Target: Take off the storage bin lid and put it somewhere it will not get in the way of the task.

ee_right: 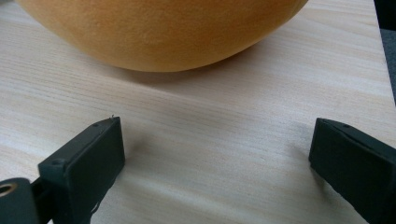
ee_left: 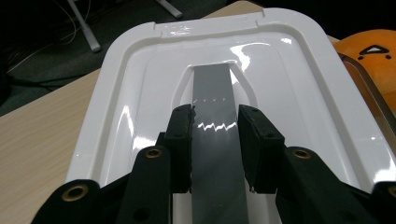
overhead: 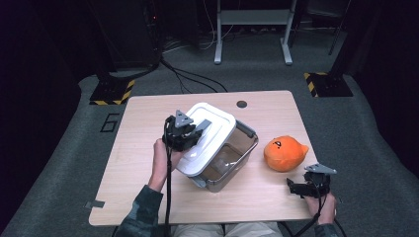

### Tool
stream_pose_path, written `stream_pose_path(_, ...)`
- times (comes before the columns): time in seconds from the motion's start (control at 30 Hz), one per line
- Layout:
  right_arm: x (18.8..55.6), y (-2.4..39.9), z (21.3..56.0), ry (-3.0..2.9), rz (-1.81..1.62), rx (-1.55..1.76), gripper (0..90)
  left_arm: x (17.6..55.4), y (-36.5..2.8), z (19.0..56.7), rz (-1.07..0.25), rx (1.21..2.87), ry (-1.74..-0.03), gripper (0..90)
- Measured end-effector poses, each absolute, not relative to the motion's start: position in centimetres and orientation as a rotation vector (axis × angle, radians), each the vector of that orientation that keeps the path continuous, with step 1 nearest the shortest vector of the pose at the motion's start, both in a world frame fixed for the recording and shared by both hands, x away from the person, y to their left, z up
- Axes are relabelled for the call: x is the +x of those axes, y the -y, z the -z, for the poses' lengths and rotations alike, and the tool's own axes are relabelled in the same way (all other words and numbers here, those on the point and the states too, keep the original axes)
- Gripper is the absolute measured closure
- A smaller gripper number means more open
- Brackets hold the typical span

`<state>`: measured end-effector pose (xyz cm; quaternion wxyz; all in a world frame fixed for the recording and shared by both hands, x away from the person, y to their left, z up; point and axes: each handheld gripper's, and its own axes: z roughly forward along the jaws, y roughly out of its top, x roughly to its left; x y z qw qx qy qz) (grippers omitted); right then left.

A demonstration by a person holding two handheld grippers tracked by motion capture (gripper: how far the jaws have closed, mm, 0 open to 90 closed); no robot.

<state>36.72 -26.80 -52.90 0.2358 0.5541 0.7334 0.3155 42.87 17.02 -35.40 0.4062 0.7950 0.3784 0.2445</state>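
Left gripper (ee_left: 215, 140) pinches grey handle (ee_left: 212, 93) of white lid (overhead: 207, 138), tilting it off clear storage box (overhead: 232, 163). Right gripper (ee_right: 215, 163) spread wide, resting near orange plush toy (overhead: 284, 153), likely awaiting loading.

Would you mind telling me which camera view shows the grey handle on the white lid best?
The left gripper view: the grey handle runs up the middle of the white lid, gripped by the left gripper. In the high view, that gripper covers most of it. The right gripper view faces the orange plush toy.
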Motion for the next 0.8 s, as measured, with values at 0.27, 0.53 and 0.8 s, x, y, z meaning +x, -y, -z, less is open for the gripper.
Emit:
stream_pose_path(0.27, 36.7, 26.8, 52.9, -2.011, -0.866, 1.520, 2.6, 42.9, -18.3, 35.3, -0.628, 1.992, -0.979, 66.1)
stream_pose_path(0.53, 36.7, 26.8, 52.9, -2.011, -0.866, 1.521, 2.6, 42.8, -19.7, 35.1, -0.645, 1.982, -1.008, 66.1)
stream_pose_path(0.8, 36.7, 26.8, 52.9, -2.011, -0.866, 1.520, 2.6, 42.6, -21.0, 35.1, -0.661, 1.958, -1.035, 66.1)
